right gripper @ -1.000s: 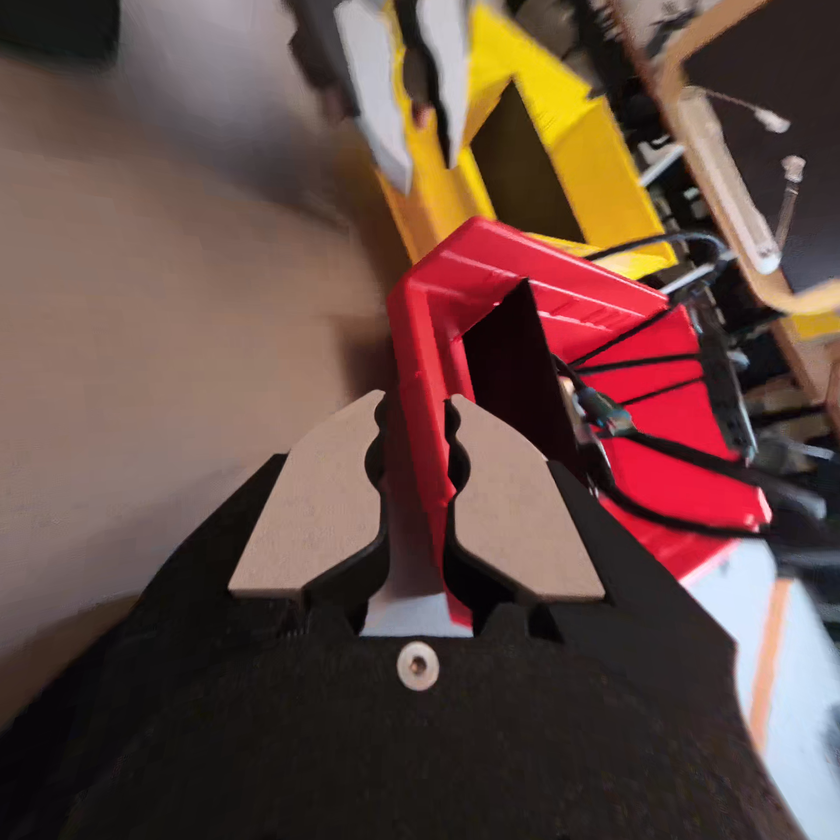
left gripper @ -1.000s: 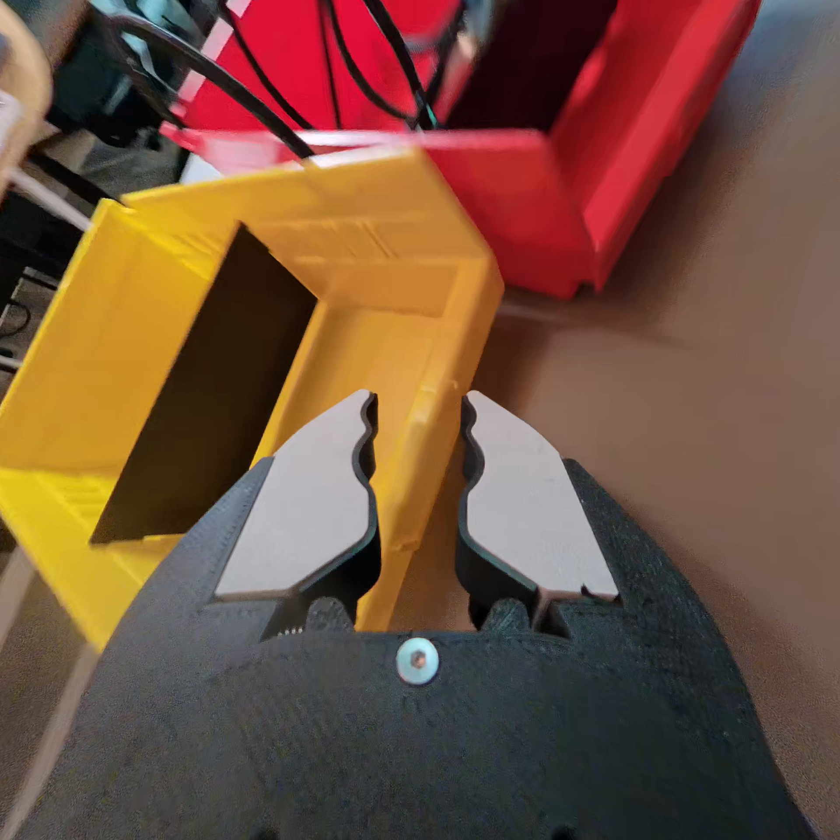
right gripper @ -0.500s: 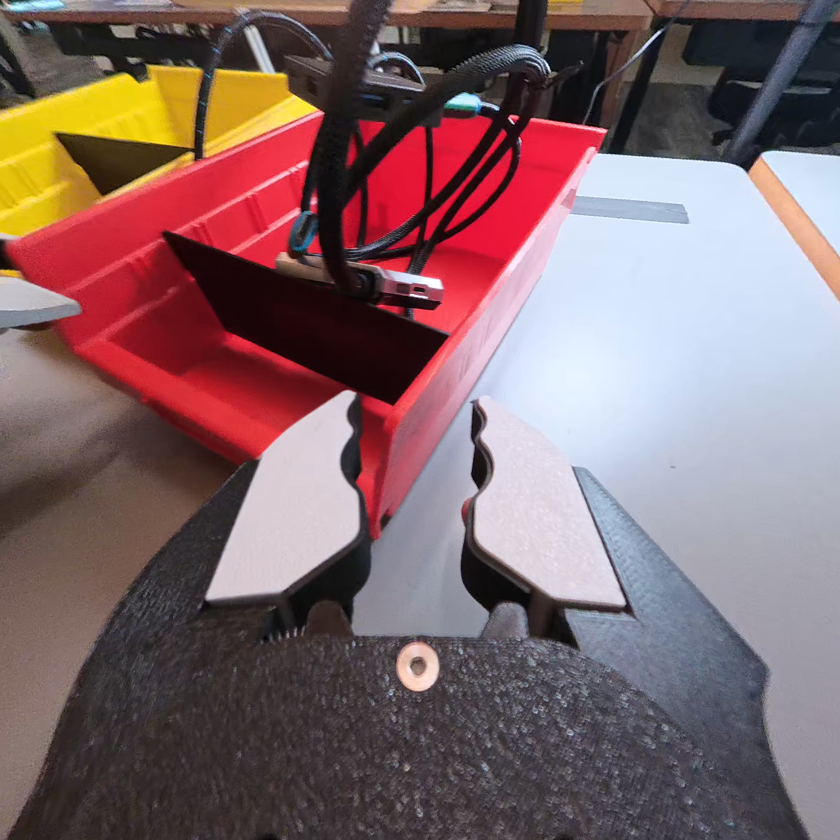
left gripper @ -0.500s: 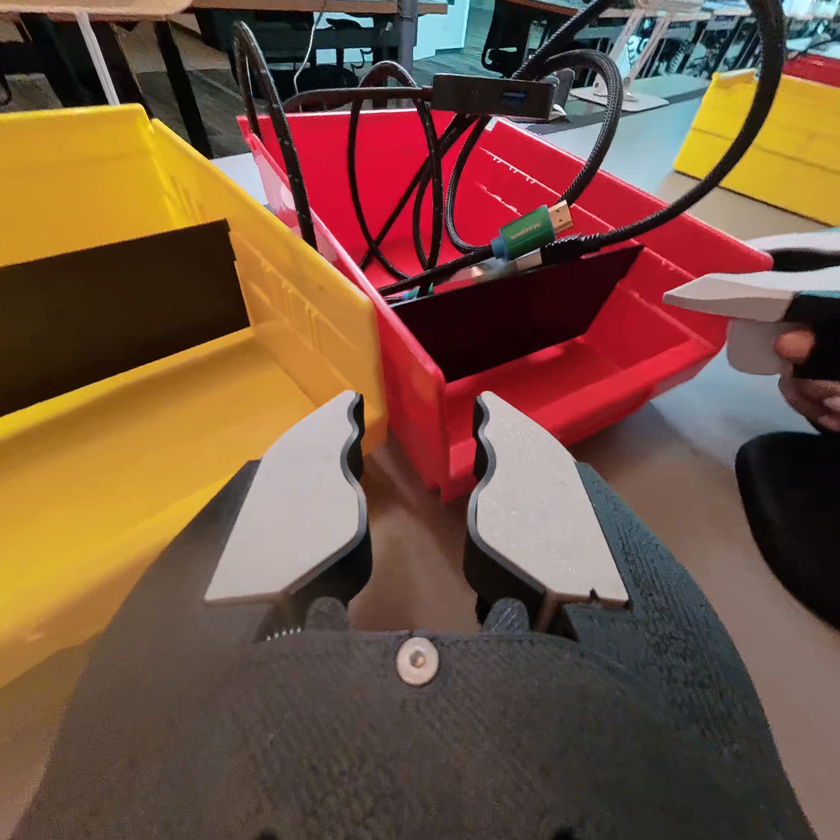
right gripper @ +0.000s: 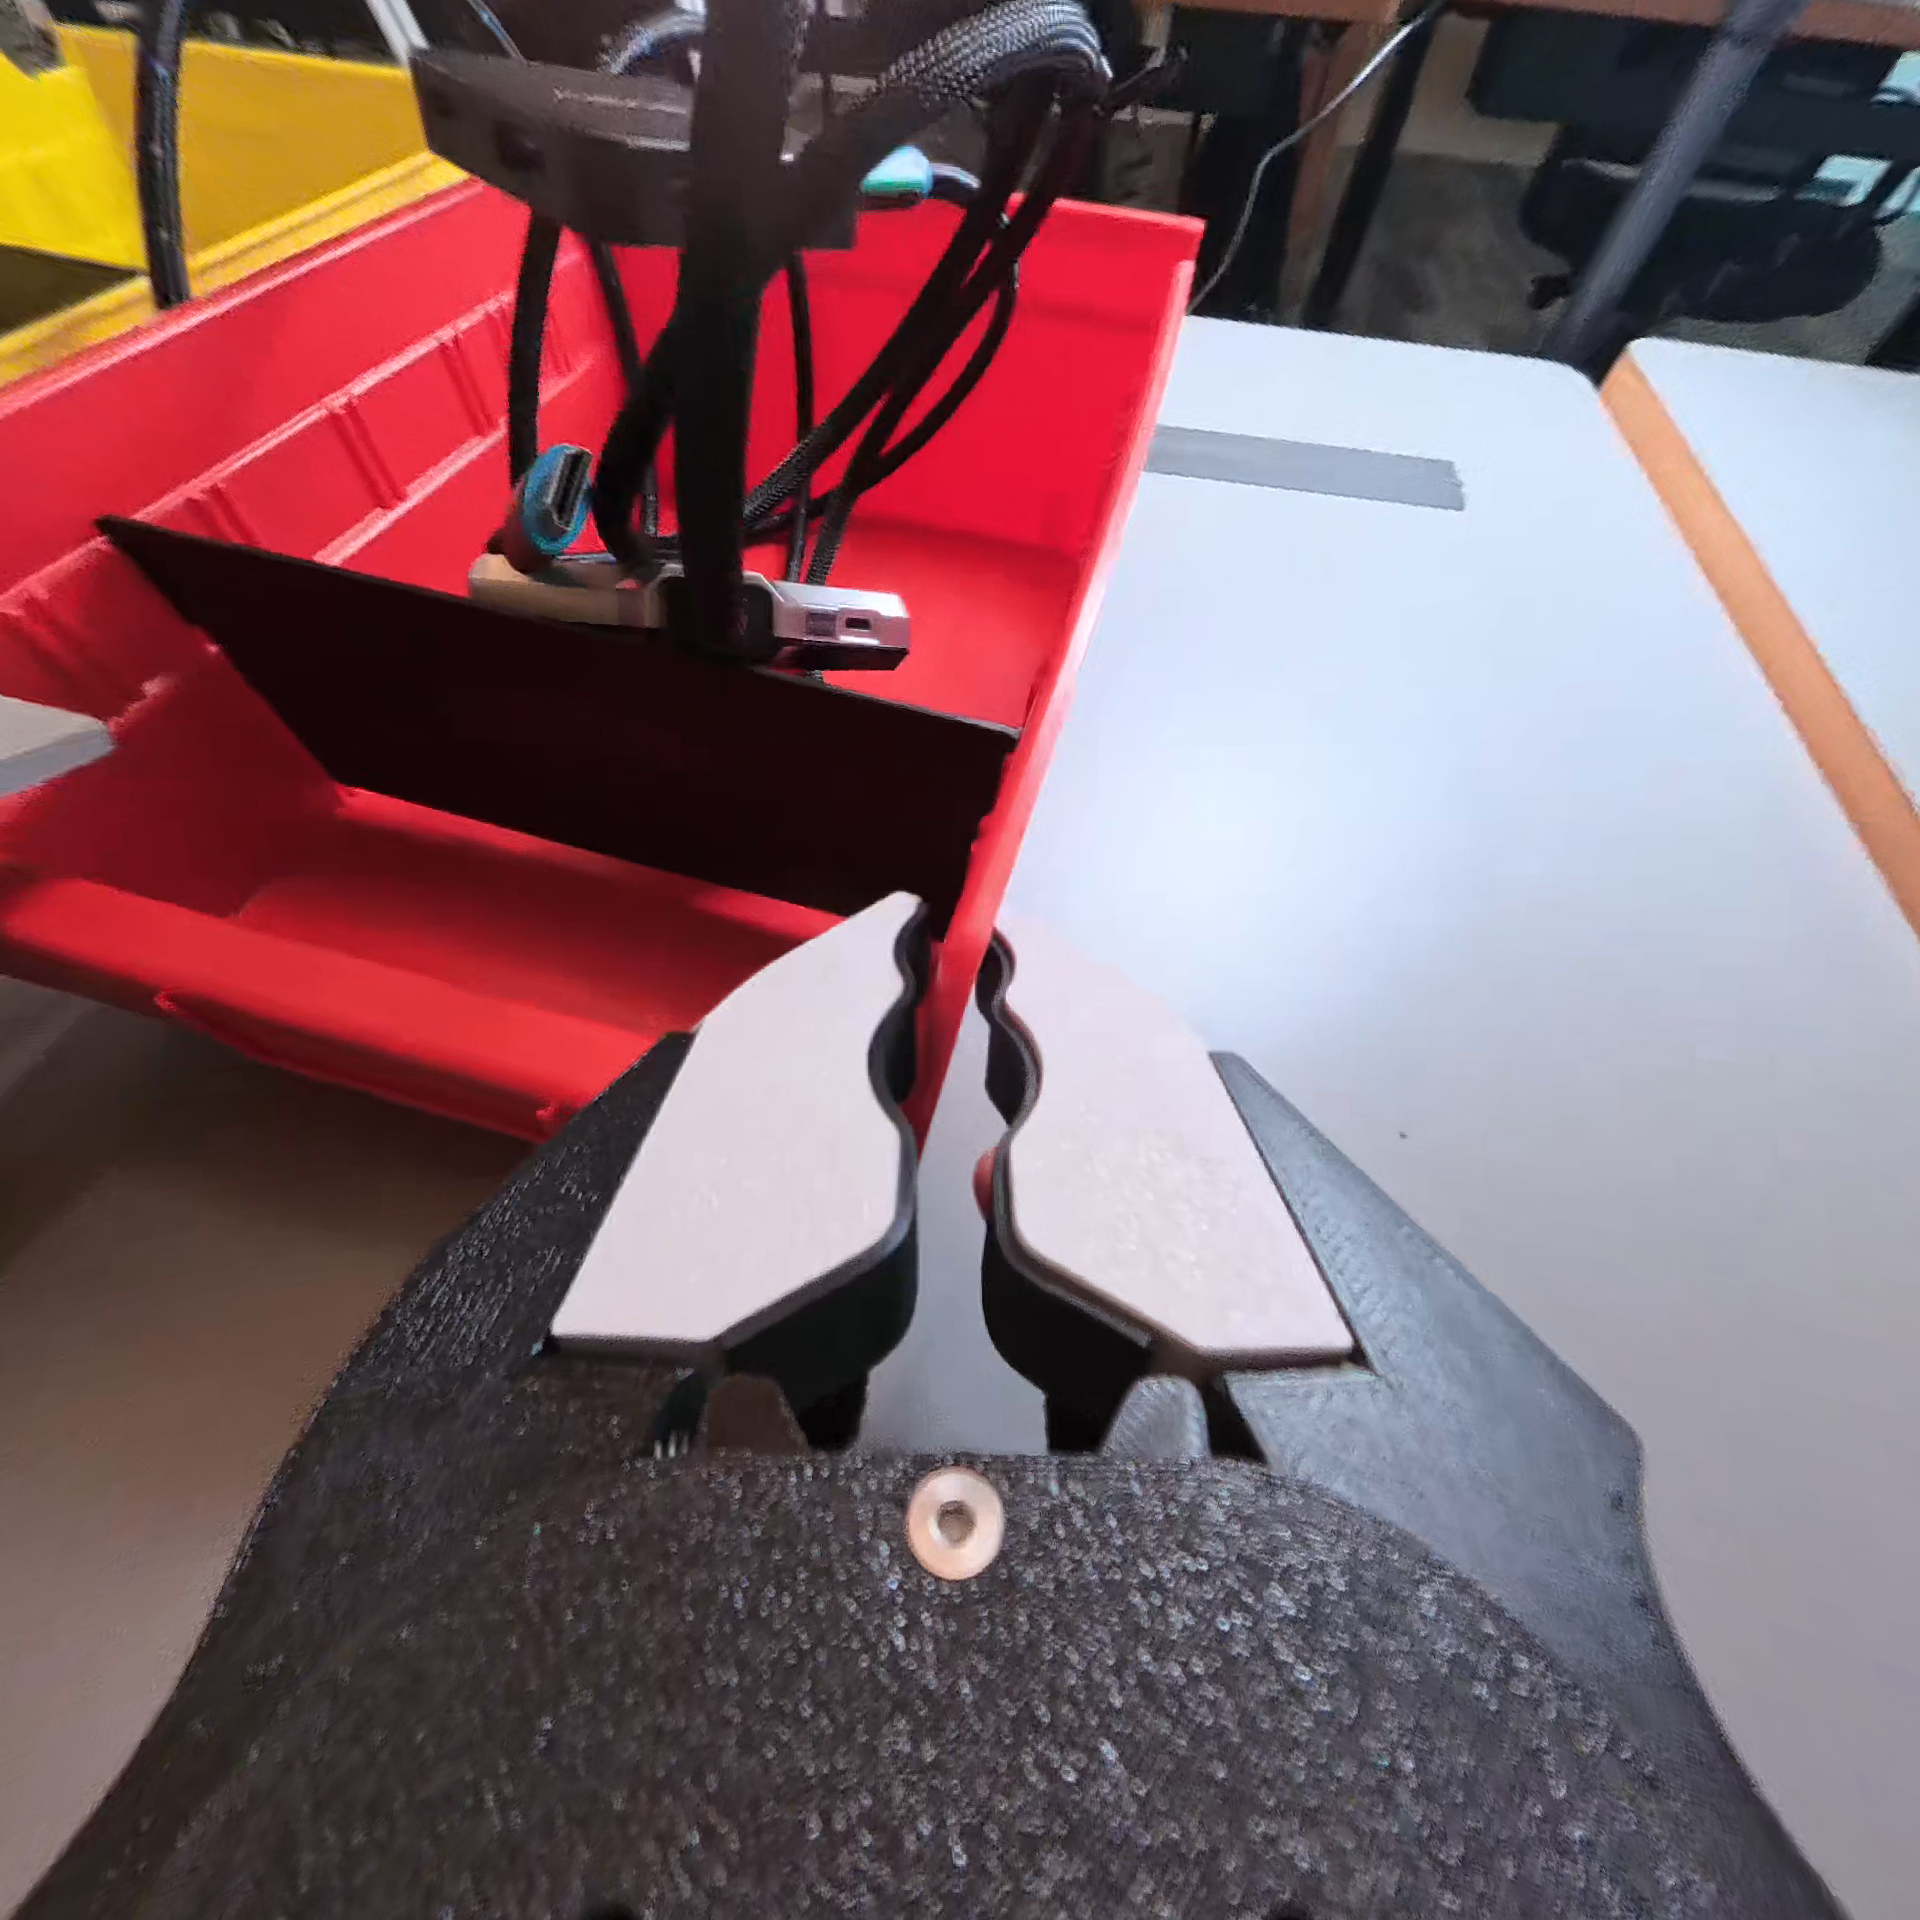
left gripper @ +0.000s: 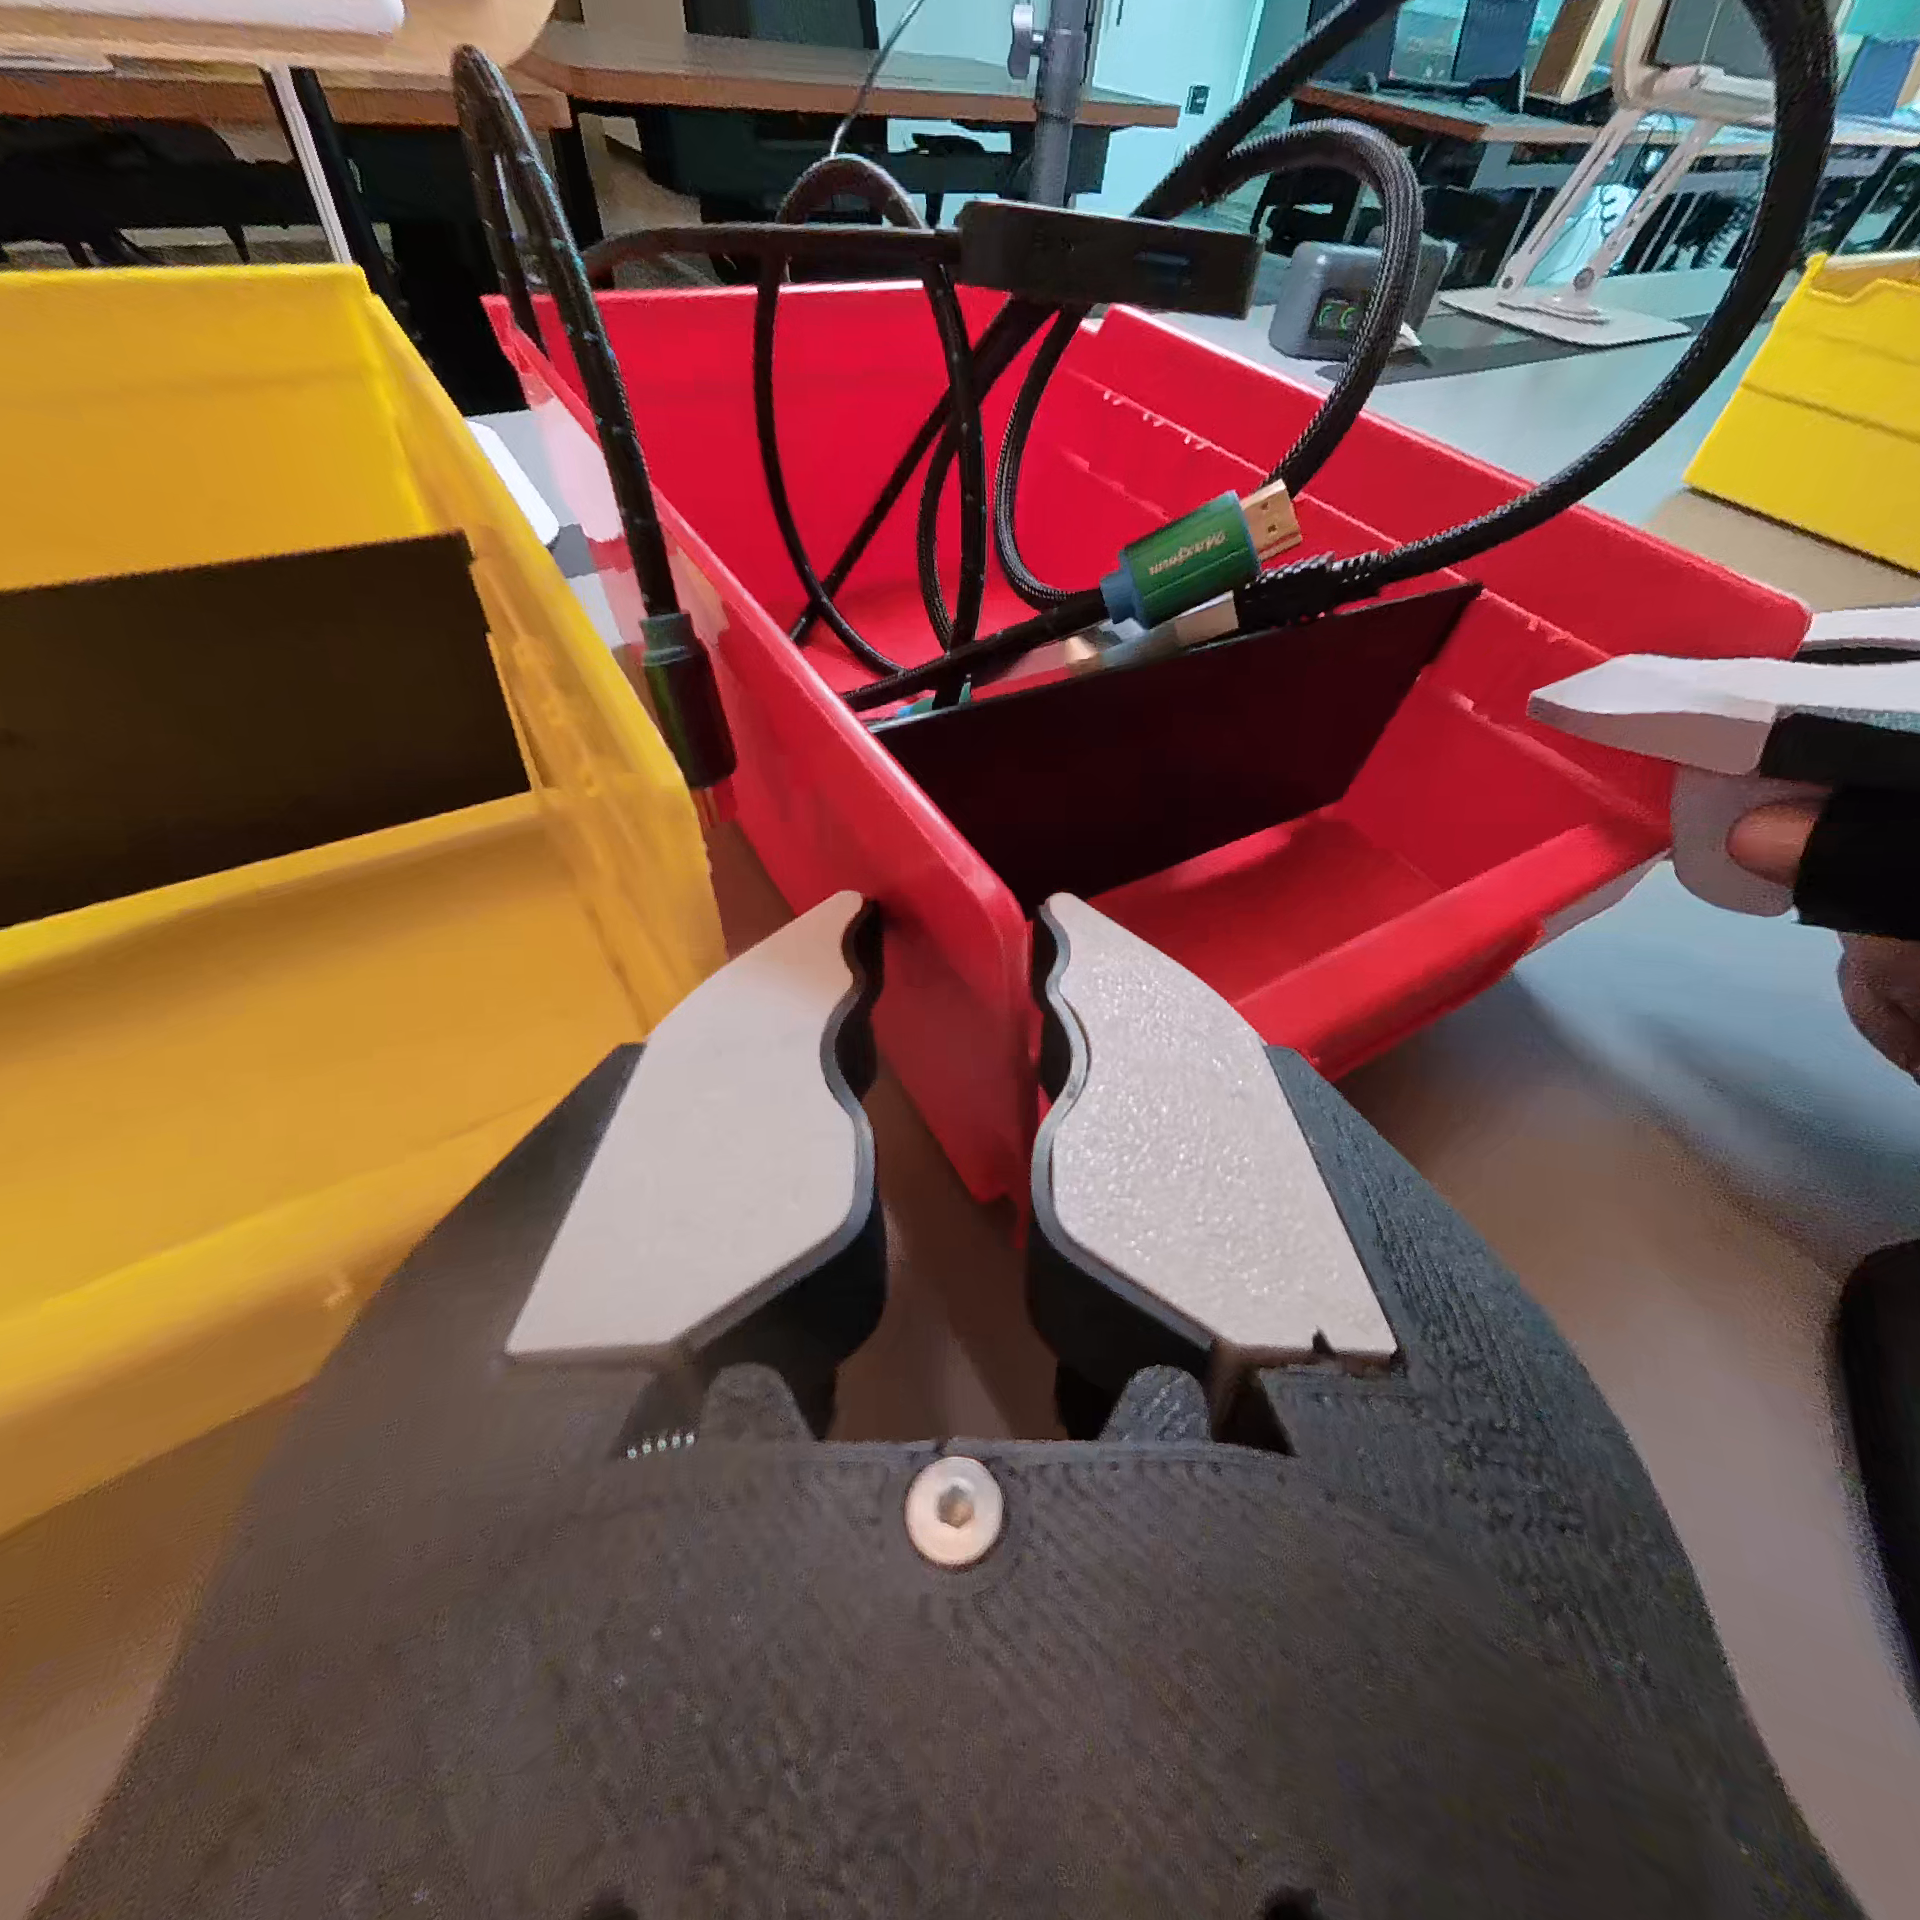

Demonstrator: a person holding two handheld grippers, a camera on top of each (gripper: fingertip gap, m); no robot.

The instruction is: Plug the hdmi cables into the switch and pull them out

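Note:
A red bin [left gripper: 935,997] holds tangled black braided HDMI cables, a green plug with a gold tip [left gripper: 1205,551] and a blue plug [right gripper: 556,499]. A black switch box [left gripper: 1101,260] rests on the cables near the bin's far rim. A silver adapter [right gripper: 831,623] lies behind the bin's black divider [right gripper: 582,727]. My left gripper [left gripper: 956,935] is closed on the front end of the red bin's left wall. My right gripper [right gripper: 951,935] is closed on the right wall [right gripper: 1081,520]. It also shows at the right edge of the left wrist view [left gripper: 1662,707].
A yellow bin [left gripper: 208,1039] with a black divider stands close against the red bin's left side. One cable plug [left gripper: 686,707] hangs down between the two bins. Another yellow bin [left gripper: 1829,447] is at the far right. The grey table [right gripper: 1455,831] extends right of the red bin. Left tips to right tips: about 20 cm.
Both grippers have moved forward onto the red bin's front corners. Their jaws have narrowed onto its side walls, the right more than the left.

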